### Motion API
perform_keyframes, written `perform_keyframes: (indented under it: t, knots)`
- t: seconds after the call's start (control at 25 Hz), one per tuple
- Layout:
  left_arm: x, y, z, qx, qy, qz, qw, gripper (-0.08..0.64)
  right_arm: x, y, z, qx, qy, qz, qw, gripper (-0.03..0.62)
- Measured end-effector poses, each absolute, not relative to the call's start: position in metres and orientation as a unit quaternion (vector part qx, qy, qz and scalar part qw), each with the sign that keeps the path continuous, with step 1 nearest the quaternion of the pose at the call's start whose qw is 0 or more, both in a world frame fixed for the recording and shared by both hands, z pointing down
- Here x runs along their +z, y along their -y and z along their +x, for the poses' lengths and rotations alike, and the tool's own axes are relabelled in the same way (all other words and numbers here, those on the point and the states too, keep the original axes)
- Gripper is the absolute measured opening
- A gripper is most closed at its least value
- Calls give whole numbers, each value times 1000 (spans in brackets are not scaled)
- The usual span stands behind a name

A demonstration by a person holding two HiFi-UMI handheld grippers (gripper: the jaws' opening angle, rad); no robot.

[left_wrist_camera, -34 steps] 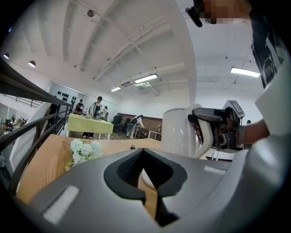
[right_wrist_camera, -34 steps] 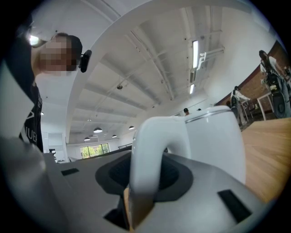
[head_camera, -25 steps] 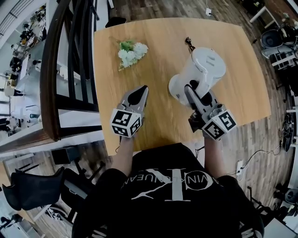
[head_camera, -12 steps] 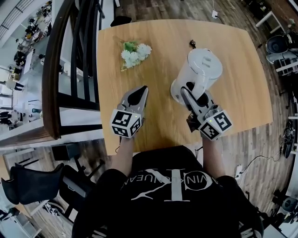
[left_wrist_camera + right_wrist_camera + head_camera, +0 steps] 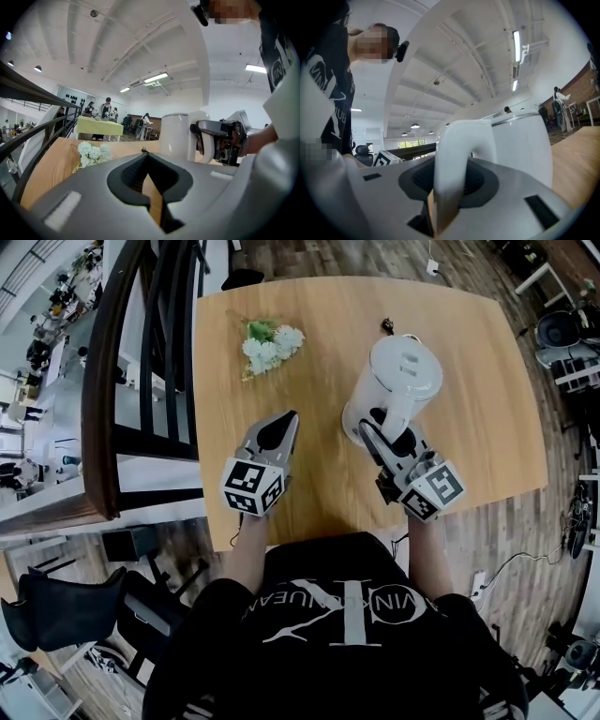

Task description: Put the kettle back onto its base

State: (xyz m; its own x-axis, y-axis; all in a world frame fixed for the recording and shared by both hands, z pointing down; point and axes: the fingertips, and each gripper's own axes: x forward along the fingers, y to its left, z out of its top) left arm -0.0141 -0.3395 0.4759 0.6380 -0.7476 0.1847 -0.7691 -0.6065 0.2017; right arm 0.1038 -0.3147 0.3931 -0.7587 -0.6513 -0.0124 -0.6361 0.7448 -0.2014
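A white electric kettle (image 5: 401, 379) stands upright on the wooden table (image 5: 478, 371), right of centre. My right gripper (image 5: 382, 424) is shut on the kettle's handle (image 5: 453, 154), which fills the space between its jaws in the right gripper view (image 5: 450, 190). The kettle's base is not separately visible; only a dark cord end (image 5: 384, 327) shows behind the kettle. My left gripper (image 5: 279, 427) hovers shut and empty over the table's near left part. The left gripper view shows its closed jaws (image 5: 152, 187), with the kettle (image 5: 177, 136) and the right gripper (image 5: 220, 140) beyond them.
A bunch of white flowers (image 5: 269, 345) lies at the table's far left. A dark wooden railing (image 5: 131, 371) runs along the table's left side. The table's near edge is just under both grippers. People stand at a distant green table (image 5: 99, 126).
The kettle has gone from tilted to nearly upright and sunk a little toward the table with my right gripper. The left gripper has stayed put.
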Motion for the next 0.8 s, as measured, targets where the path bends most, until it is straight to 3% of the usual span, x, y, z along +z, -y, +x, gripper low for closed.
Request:
perform_keyframes:
  t: [0.8]
  knots:
    - [478,343,-5,40,414,899,135,3,406,319,99,-85,-882,-463,12,124]
